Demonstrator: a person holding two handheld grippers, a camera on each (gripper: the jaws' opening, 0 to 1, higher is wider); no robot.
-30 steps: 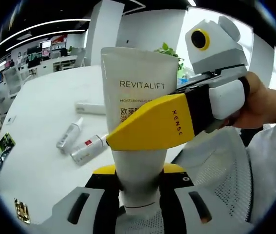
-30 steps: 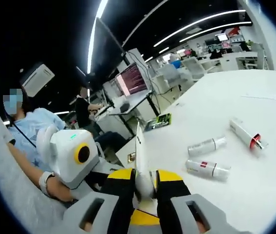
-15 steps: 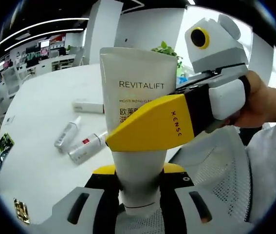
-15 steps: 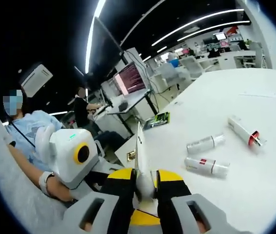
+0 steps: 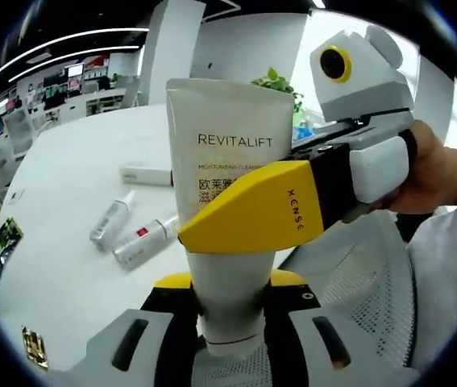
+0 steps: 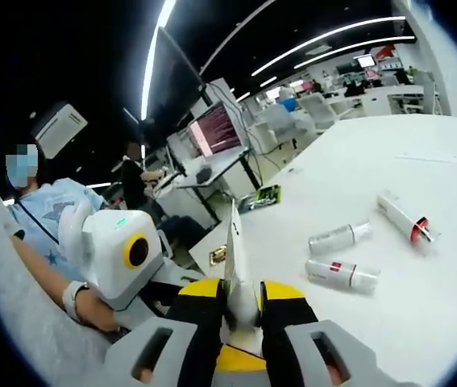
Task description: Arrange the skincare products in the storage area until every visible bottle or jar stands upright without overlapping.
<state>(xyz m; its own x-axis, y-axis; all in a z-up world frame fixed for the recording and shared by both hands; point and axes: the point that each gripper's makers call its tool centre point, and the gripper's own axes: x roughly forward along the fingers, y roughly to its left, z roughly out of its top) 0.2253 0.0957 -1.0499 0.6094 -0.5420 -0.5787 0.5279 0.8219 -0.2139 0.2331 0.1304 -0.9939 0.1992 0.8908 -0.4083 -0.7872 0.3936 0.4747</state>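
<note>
**Tube held by both grippers, off the table**

My left gripper [image 5: 230, 302] pinches the white REVITALIFT tube [image 5: 224, 173] at its lower neck, long axis along my jaws, crimped flat end pointing away from me. My right gripper [image 6: 240, 310] clamps the tube's body edge-on. Beyond the tube, on the white table [image 6: 421, 161], three small bottles [image 6: 341, 239] lie on their sides.

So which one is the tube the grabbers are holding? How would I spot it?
Look above the big white table, where the three small bottles lie flat. Both yellow grippers, left and right, pinch one tall white tube. It alone stands upright and reads REVITALIFT.
</note>
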